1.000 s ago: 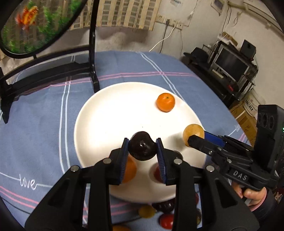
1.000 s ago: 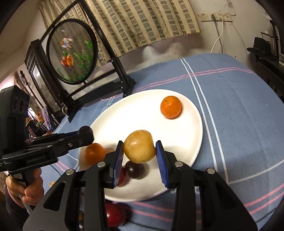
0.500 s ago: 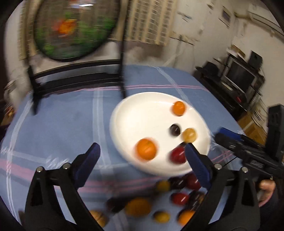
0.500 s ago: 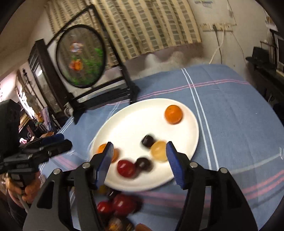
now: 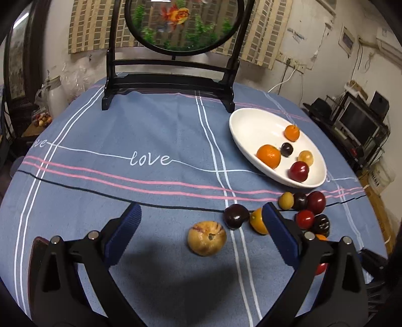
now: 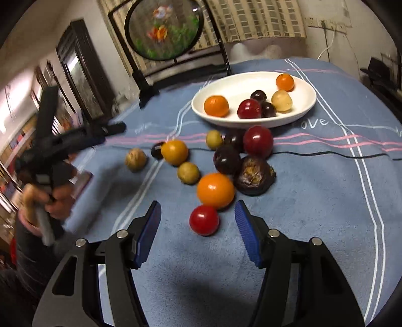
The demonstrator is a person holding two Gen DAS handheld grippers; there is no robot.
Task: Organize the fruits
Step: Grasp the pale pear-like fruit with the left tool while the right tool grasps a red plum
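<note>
The left tongs (image 5: 201,226) are standing wide apart over the blue striped cloth (image 5: 125,191) that is covering the counter, clamping nothing. A tan, blotched fruit (image 5: 207,241) is lying on the cloth in the gap between the blue pads, touching neither. Just beyond the right pad, a dark plum (image 5: 235,215) is sitting beside an orange fruit (image 5: 258,221) that the pad is partly hiding.

The right tongs (image 6: 198,218) are standing partly apart with nothing gripped. A small red fruit (image 6: 204,219) is resting on the cloth just ahead of the gap between the pads, clear of both. Touching it on the far side, a large orange (image 6: 215,190) is sitting at the near edge of the loose pile. To the right of that orange, a wrinkled dark fruit (image 6: 255,175) is lying, with a dark plum and a big red plum (image 6: 258,141) behind it. Further left, two small yellow-green fruits and a yellow-orange one (image 6: 174,152) are spreading out over the cloth.

At the far left of the right wrist view, a person's hand (image 6: 54,201) is gripping the handle of the other, blurred tool.

Farther back, the white plate (image 6: 305,100) is holding six fruits: two oranges, a red plum, two dark plums and a pale yellow one. Behind the plate, a round goldfish screen (image 5: 183,22) is standing in a black frame at the far edge of the counter.
</note>
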